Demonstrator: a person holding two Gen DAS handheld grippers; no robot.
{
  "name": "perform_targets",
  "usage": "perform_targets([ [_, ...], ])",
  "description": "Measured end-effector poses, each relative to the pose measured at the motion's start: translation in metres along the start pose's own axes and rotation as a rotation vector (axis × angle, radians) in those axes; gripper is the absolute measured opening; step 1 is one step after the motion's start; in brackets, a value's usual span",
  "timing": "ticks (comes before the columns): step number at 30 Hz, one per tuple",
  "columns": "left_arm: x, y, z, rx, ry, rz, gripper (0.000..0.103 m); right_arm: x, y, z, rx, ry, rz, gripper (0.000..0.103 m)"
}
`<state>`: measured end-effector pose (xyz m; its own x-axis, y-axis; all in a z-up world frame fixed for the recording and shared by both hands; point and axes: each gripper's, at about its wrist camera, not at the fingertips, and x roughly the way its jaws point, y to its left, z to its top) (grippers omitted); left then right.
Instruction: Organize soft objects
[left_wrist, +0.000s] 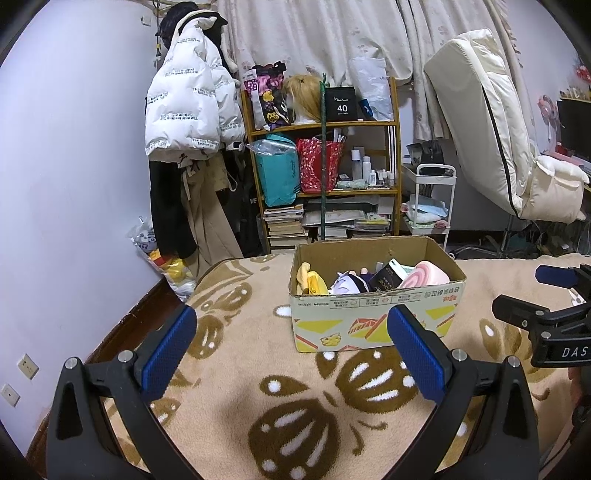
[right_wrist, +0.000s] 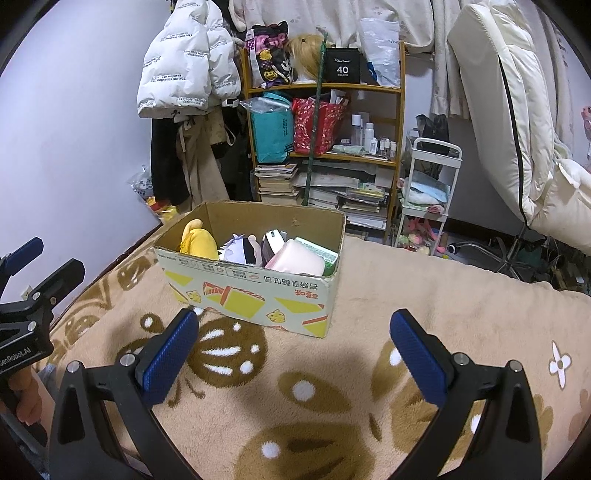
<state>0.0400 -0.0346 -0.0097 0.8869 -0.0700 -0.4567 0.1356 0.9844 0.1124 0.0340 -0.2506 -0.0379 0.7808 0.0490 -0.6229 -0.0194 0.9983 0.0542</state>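
An open cardboard box (left_wrist: 373, 317) (right_wrist: 258, 291) stands on a beige blanket with brown butterfly patterns (left_wrist: 295, 413) (right_wrist: 332, 387). Inside it lie a yellow plush (left_wrist: 312, 282) (right_wrist: 197, 240), a white and purple plush doll (left_wrist: 347, 284) (right_wrist: 236, 247), a dark packet (left_wrist: 384, 278) and a pink roll-shaped cushion (left_wrist: 424, 275) (right_wrist: 301, 260). My left gripper (left_wrist: 291, 343) hovers open over the blanket just in front of the box, nothing between its blue pads. My right gripper (right_wrist: 293, 345) is also open and empty, in front of the box's right corner.
Behind the bed stand a wooden shelf (left_wrist: 325, 125) (right_wrist: 325, 88) with bags, bottles and stacked books, hanging coats (left_wrist: 192, 110), a white trolley (left_wrist: 432, 206) (right_wrist: 428, 192) and a propped white mattress (left_wrist: 491, 122). A bag of toys (left_wrist: 166, 258) sits on the floor left.
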Motion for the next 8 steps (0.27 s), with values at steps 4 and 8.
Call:
perform_targets([
  [4, -0.0004, 0.0003, -0.0004, 0.005, 0.003, 0.003, 0.102, 0.0, 0.0007, 0.0008, 0.002, 0.0, -0.001, 0.103],
  [8, -0.0007, 0.0003, 0.0003, 0.004, 0.004, 0.006, 0.102, 0.0, 0.0002, 0.0007, 0.001, 0.0, 0.0, 0.103],
])
